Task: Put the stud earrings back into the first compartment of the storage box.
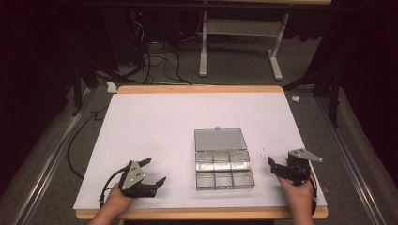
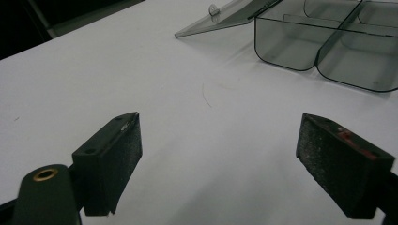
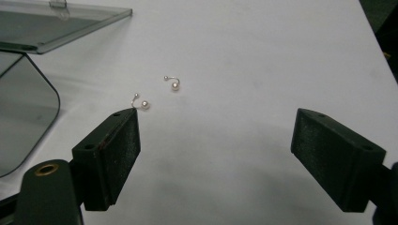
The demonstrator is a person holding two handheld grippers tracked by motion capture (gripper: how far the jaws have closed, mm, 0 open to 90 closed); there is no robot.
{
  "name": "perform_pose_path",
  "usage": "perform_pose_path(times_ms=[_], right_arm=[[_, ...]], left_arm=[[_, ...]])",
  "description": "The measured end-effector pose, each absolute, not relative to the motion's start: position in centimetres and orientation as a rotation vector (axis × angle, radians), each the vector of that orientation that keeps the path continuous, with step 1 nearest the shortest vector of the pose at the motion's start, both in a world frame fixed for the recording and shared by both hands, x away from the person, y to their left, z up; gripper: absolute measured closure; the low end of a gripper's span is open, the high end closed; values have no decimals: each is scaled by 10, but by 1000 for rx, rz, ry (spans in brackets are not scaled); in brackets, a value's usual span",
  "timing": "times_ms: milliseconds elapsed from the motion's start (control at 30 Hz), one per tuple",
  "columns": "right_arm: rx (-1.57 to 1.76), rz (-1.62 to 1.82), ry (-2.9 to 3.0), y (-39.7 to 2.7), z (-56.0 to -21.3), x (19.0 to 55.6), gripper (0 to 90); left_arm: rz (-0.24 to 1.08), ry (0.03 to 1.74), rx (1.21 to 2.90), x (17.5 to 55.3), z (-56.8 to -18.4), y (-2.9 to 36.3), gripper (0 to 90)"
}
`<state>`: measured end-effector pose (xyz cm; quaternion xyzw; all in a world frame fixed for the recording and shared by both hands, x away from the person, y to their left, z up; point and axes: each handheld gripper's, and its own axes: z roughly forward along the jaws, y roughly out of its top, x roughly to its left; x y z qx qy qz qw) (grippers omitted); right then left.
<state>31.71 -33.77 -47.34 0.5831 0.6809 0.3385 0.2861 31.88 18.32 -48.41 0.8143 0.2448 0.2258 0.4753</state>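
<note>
Dark floor with trailing cables and a white table frame surrounds the white table [image 1: 155, 122] in the high view. A clear compartment box [image 1: 224, 172] sits a little right of the table's middle, near the person's edge, with its lid [image 1: 220, 139] swung flat open on the far side. The left gripper [image 1: 155, 171] rests low at the near left, held in the person's left hand [image 1: 112, 202], its jaws spread wide with nothing between them, pointing toward the box but well apart from it. The right gripper [image 1: 273, 165] sits just off the box's right side, held in the right hand [image 1: 298, 194]. On the white surface between this gripper and the box lie faint specks, too small to make out here.

From the left gripper view, both black pads stand far apart over bare white tabletop. The compartment box [image 2: 328, 51] shows at the upper right, with its lid [image 2: 220, 21] lying flat beside it.

From the right gripper view, the jaws gape wide and grip nothing. Two pearl earrings lie on the table ahead: the nearer earring [image 3: 142, 103] just beyond the tip of the pad on the picture's left, the farther earring [image 3: 173, 83] near it, slightly farther out. A rounded corner of the box [image 3: 23, 112] and its lid [image 3: 61, 23] fill the picture's left edge.
</note>
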Motion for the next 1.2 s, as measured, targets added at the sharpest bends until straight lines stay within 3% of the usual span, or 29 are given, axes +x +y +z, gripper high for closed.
perform_pose_path(times_ms=[633, 1200], right_arm=[[1501, 922, 1818, -330, -467, 310, 201], [1380, 946, 1946, -304, -464, 319, 442]], left_arm=[[545, 609, 1996, 320, -484, 183, 150], [557, 606, 1987, 319, -484, 183, 150]])
